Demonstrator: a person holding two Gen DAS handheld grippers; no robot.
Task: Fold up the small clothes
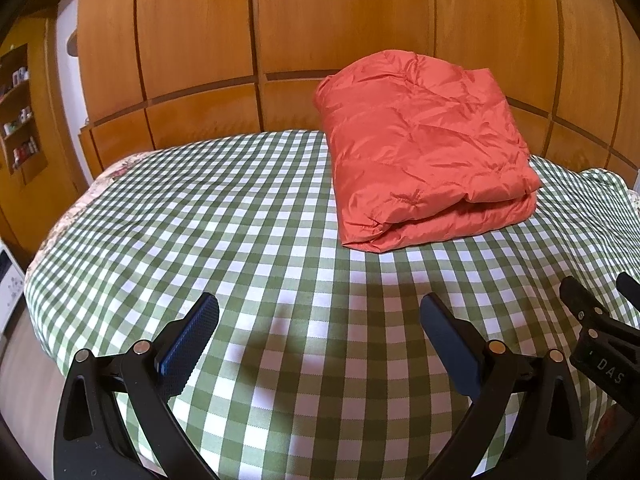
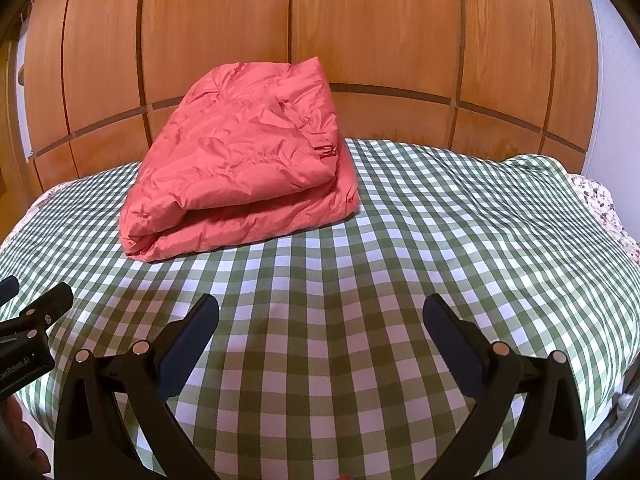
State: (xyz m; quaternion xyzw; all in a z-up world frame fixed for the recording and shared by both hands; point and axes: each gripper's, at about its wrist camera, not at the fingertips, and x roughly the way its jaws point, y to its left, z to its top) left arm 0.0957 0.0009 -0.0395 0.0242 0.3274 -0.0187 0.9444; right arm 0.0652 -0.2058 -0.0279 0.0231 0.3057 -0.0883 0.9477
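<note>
Your left gripper (image 1: 320,312) and right gripper (image 2: 320,312) both hover spread wide, gripping nothing. The orange jacket (image 1: 428,144) lies folded on the checked table (image 1: 200,220), well apart from both.

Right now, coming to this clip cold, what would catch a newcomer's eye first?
The folded orange-red puffy quilted jacket stands out, lying toward the far side of the green-and-white checked tablecloth, in front of the wooden panelled wall. Nearer the cameras, the left gripper and right gripper both hover open over bare cloth, holding nothing and apart from the jacket.
</note>
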